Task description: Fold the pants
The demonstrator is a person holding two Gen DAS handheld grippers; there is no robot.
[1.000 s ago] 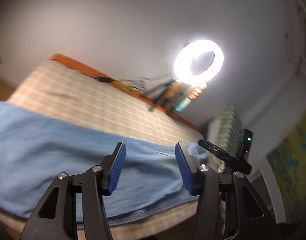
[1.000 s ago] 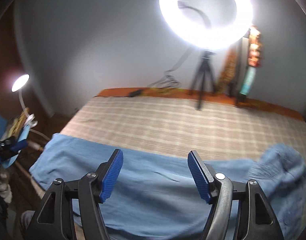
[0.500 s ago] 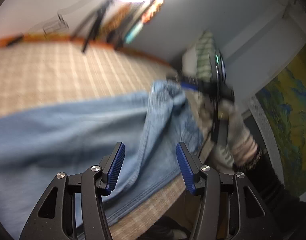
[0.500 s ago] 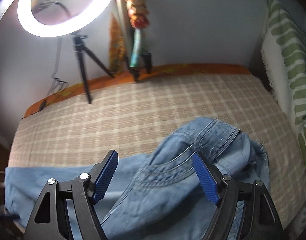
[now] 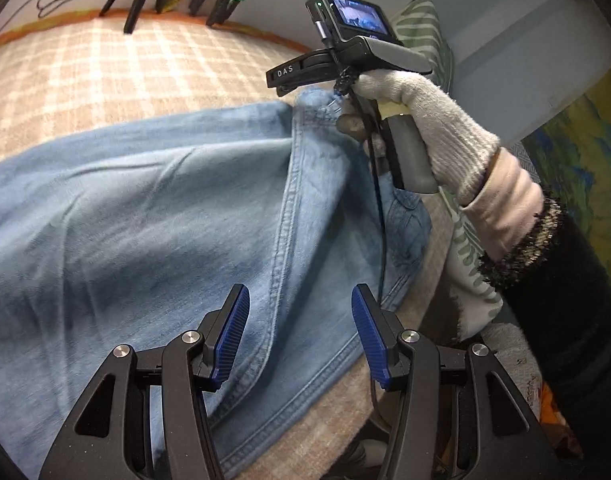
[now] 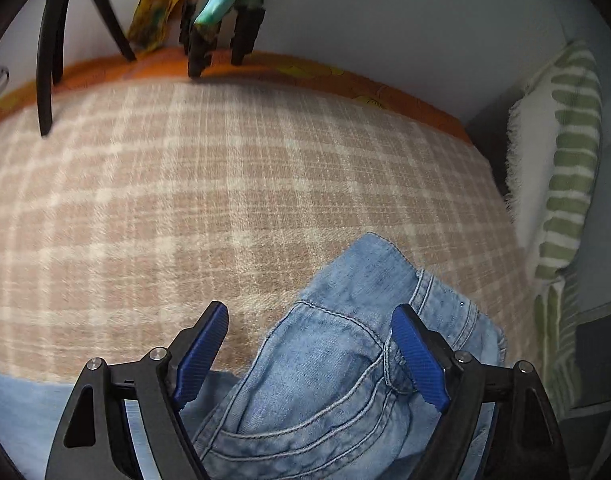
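Light blue denim pants (image 5: 145, 208) lie across a beige checked bed cover (image 5: 105, 72), legs to the left, waist end to the right. My left gripper (image 5: 299, 332) is open, hovering over the pants' near hem edge, empty. In the left wrist view the right gripper's body (image 5: 345, 56), held in a white-gloved hand, sits at the far waistband corner; its tips are hidden there. In the right wrist view my right gripper (image 6: 311, 354) is open, its blue pads (image 6: 417, 364) either side of the bunched waistband and pocket (image 6: 345, 360).
Black tripod legs (image 6: 45, 60) and colourful cloth stand at the bed's far orange edge (image 6: 305, 68). A green-striped white pillow (image 6: 565, 168) leans at the right. The bed's near edge (image 5: 325, 420) runs just under the left gripper.
Both grippers swung right along the pants, from the legs to the waist end, and came lower and closer. The ring light left both views. Both stayed open.
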